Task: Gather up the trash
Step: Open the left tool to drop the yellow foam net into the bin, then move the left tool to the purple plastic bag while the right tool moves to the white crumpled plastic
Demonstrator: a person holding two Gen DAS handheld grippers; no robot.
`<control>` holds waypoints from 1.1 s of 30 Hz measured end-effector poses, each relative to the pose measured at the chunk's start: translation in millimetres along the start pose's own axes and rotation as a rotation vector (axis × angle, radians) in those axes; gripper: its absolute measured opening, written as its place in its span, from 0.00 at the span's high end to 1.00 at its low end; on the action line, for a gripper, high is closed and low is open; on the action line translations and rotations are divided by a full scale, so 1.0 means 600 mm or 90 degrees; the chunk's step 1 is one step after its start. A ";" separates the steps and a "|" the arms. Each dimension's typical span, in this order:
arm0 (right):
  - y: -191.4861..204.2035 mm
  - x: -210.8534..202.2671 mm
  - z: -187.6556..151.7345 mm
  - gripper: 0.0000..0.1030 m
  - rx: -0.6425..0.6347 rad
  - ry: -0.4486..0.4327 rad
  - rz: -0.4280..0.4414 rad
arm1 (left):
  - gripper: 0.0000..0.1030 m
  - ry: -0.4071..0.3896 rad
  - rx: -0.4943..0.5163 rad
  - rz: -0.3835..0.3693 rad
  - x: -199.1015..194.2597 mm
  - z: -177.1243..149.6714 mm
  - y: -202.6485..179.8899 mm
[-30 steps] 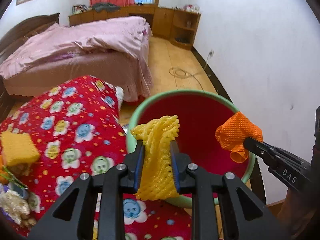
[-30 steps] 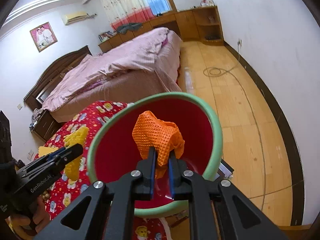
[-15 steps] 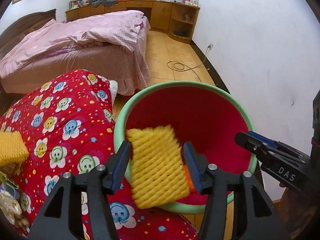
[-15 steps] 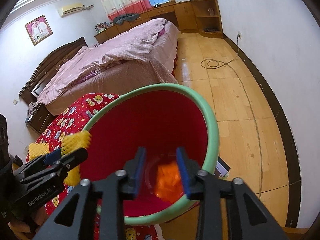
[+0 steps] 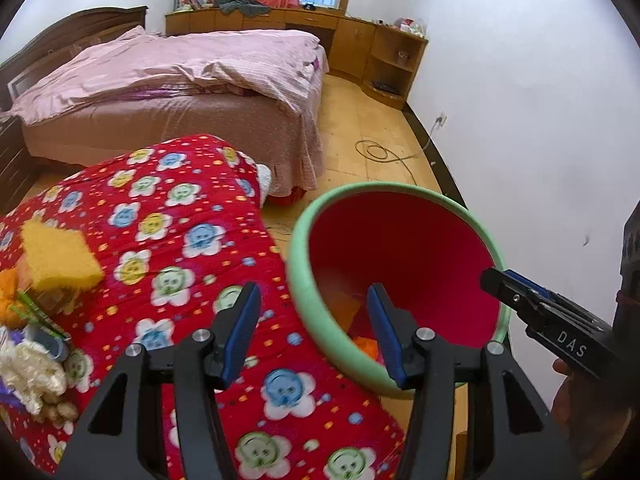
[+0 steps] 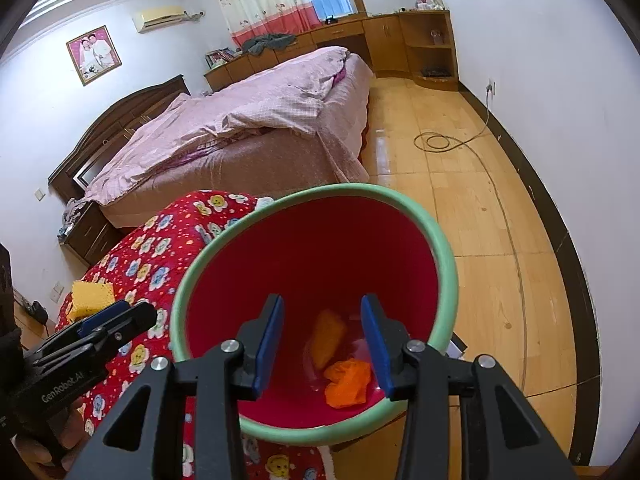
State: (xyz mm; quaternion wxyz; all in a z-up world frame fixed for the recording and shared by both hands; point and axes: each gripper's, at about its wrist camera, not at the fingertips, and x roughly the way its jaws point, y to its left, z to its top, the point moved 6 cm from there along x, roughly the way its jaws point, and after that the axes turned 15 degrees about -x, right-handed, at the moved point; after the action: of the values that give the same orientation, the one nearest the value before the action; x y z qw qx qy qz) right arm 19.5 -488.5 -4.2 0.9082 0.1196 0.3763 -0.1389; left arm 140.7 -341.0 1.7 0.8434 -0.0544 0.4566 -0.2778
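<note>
- Right wrist view showed the right hand-held gripper (image 6: 322, 340) spread and empty above the mouth of the bin (image 6: 448, 276); its jaws had just been opening, and nothing sat between the blue pads.
- Directly beneath it, on the red bottom of the bin, lay the orange foam net (image 6: 347, 383), crumpled, with the yellow foam net (image 6: 328, 338) just beside it, resting partly against the wall.
- Left wrist view showed the left hand-held gripper (image 5: 314, 328) likewise parted and holding nothing, its jaws having just opened, poised over the near rim of the bin and the edge of the flowered quilt (image 5: 192, 248).
- Farther out on the quilt sat a yellow sponge block (image 5: 58, 258), and by it a heap of scraps (image 5: 28, 356): pale fluffy stuff, orange bits, something green. That corner was blurred, so what each bit was I could not say for sure.
- As a judgement, the sponge block looked very light, soft and springy, not fragile and not slippery. A pinch across its two flat sides near the middle would likely hold; it should squash under the pads, so the closing needs to go well in.
- The loose scraps looked flimsier and apt to shed pieces; they would probably be better taken one clump at a time, low down near the quilt.
</note>
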 end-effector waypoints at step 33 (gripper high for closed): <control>0.387 0.004 -0.011 0.47 -0.183 0.019 0.180 | 0.46 -0.094 -0.219 0.193 -0.199 -0.018 0.406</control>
State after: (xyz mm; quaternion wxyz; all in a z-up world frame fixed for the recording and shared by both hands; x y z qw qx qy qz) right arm 96.4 -270.0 15.5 0.9207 0.0422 0.3852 0.0469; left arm 182.8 -72.9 -0.1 0.8850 -0.1483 0.4371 -0.0615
